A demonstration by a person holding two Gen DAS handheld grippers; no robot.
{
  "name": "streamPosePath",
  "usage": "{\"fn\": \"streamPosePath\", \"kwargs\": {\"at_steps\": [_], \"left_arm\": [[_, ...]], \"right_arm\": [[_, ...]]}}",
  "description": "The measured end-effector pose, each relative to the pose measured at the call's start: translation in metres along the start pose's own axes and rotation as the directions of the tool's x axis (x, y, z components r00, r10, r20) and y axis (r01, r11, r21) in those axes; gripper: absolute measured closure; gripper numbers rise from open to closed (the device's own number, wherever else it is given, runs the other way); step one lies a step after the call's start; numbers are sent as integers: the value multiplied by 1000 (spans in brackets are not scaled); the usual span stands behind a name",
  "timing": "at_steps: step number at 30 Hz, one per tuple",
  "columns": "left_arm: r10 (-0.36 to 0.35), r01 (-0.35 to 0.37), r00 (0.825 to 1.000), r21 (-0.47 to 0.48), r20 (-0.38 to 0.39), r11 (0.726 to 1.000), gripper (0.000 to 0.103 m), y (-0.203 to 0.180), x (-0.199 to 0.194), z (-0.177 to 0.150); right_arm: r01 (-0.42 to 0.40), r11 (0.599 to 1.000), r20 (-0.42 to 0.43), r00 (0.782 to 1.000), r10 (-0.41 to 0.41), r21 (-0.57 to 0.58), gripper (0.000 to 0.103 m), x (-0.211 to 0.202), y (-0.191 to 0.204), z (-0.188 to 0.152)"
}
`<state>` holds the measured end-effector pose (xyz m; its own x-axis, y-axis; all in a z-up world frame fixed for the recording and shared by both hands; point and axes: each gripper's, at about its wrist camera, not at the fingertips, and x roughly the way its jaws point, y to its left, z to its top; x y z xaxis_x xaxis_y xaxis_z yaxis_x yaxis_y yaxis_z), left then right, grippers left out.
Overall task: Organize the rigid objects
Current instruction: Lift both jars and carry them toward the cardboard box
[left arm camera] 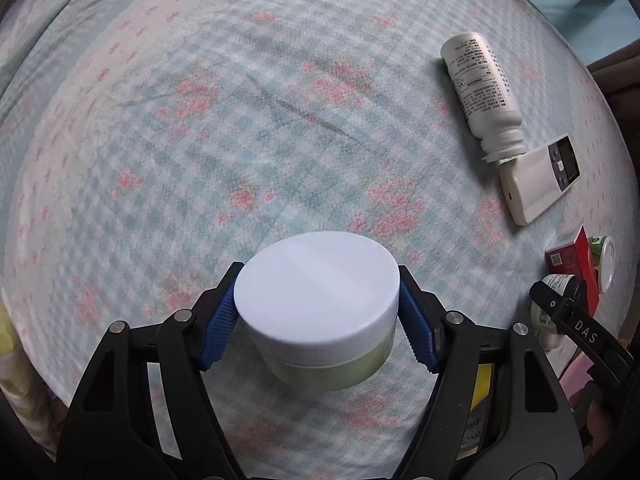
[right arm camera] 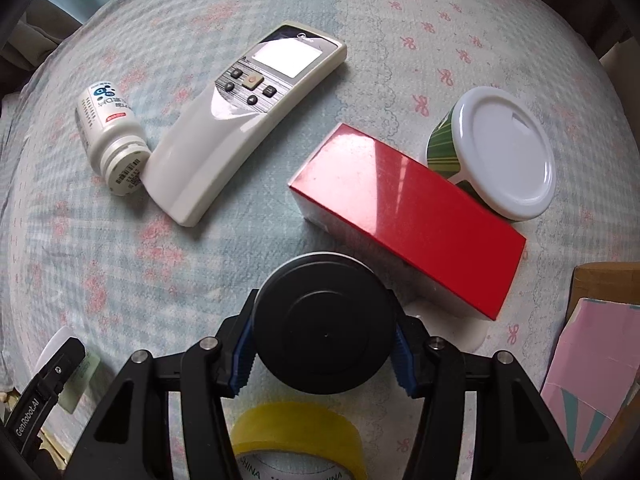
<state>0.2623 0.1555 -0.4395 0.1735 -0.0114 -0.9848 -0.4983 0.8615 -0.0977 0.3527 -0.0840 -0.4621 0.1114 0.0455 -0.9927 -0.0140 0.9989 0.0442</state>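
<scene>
Here, each gripper pinches a jar from above: left gripper (left arm camera: pixel 318 316) the white-lidded jar (left arm camera: pixel 320 304), right gripper (right arm camera: pixel 322 348) the black-lidded jar (right arm camera: pixel 325 330) touching the red box (right arm camera: pixel 408 216).

Red box (right arm camera: pixel 408 216) just beside black-lidded jar (right arm camera: pixel 326 330)

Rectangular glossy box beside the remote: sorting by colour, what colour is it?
Red, clearest in the right wrist view.

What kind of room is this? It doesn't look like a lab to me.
Most likely a bedroom at home: everything lies on a quilted checked bedspread with pink flowers, soft and creased, not on a table. The things on it are household ones: an air-conditioner remote, a white pill bottle and a red box.
</scene>
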Motion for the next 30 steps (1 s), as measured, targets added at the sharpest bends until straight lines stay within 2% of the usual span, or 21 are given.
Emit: {"fn": "streamPosePath", "kwargs": {"at_steps": [9,18,25,30], "left_arm": [[-53,48,996,69,76,996,35,7,-70,-20],[-144,111,975,194,169,975,35,6,-166,-36],[-219,142,958,355,185,924,35,-39,-236,-66],[-273,155,937,442,217,883,35,-97,-281,-97]], "right_arm": [[-43,997,79,996,48,-66,51,-69,15,-23],[-82,988,170,980,104,-134,51,-169,23,-57],[-95,979,227,965,135,-178,51,-250,-6,-79],[-87,975,270,952,142,-206,51,-295,-57,-94]]}}
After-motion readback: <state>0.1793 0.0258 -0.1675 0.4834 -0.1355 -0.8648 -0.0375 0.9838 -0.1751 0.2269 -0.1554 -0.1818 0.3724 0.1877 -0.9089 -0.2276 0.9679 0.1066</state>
